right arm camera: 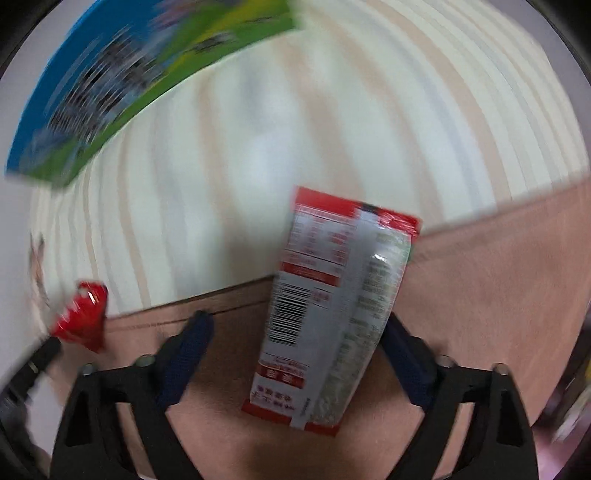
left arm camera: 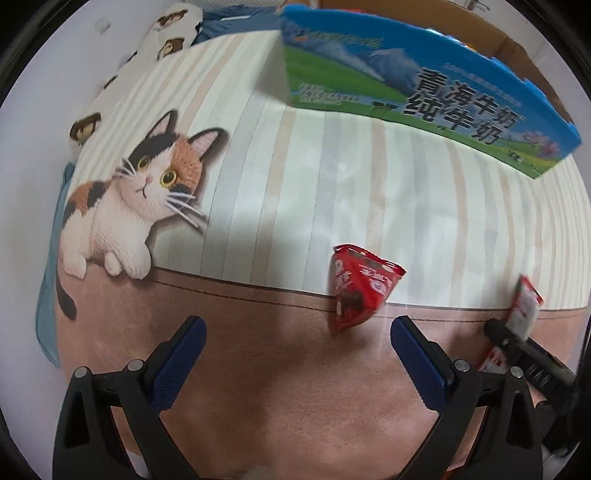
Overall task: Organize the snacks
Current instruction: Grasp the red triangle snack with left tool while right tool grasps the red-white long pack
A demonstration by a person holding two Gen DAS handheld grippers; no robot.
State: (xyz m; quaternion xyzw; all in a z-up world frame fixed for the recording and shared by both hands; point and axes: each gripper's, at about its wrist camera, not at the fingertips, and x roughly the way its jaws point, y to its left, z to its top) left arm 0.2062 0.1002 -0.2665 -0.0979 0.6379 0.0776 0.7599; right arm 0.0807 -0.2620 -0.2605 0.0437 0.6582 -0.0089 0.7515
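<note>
A red triangular snack packet (left arm camera: pixel 360 286) lies on the bed sheet just ahead of my left gripper (left arm camera: pixel 297 326), which is open and empty. The same packet shows at the left of the right wrist view (right arm camera: pixel 82 316). A long red-and-white snack packet (right arm camera: pixel 332 306), back side up with a barcode, lies between the fingers of my right gripper (right arm camera: pixel 295 328), whose jaws stand wide apart around it without clamping it. That packet and the right gripper's finger (left arm camera: pixel 517 341) show at the right edge of the left wrist view. The right wrist view is motion-blurred.
A blue-and-green milk carton box (left arm camera: pixel 424 88) stands open at the back of the bed; it also shows in the right wrist view (right arm camera: pixel 122 85). The sheet (left arm camera: pixel 295 177) is striped with a cat print (left arm camera: pixel 136 199). A patterned pillow (left arm camera: pixel 166 33) lies at the far left.
</note>
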